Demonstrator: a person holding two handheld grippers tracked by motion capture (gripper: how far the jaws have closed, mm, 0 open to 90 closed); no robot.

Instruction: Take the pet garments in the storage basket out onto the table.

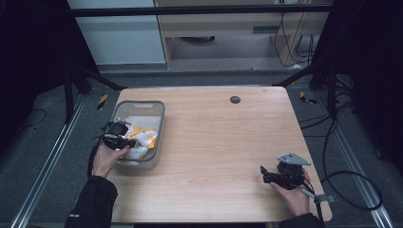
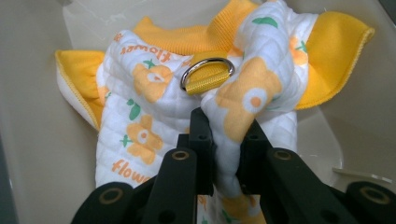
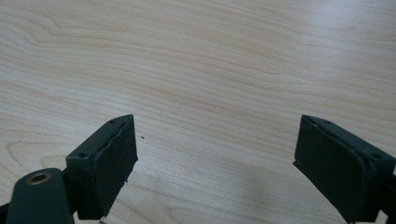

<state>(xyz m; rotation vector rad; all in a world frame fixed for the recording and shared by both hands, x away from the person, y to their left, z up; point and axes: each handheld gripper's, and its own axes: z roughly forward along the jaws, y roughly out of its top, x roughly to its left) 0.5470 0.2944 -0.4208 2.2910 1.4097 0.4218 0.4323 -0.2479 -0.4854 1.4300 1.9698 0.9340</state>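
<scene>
The left gripper (image 2: pixel 227 140) has its fingers (image 2: pixel 201 140) clenched on a raised fold of the flowered garment (image 2: pixel 149 107), which lies in the grey bin (image 1: pixel 124 110) at the worktop's (image 1: pixel 214 137) left edge; the pinch takes only a narrow ridge of quilted cloth, so a lift may let it slide free, or the metal ring (image 2: pixel 207 71) might snag; the bin seems to hold just this white-and-orange garment, though its far end is unclear; the right gripper (image 3: pixel 215 163) rests released over bare wood.
</scene>
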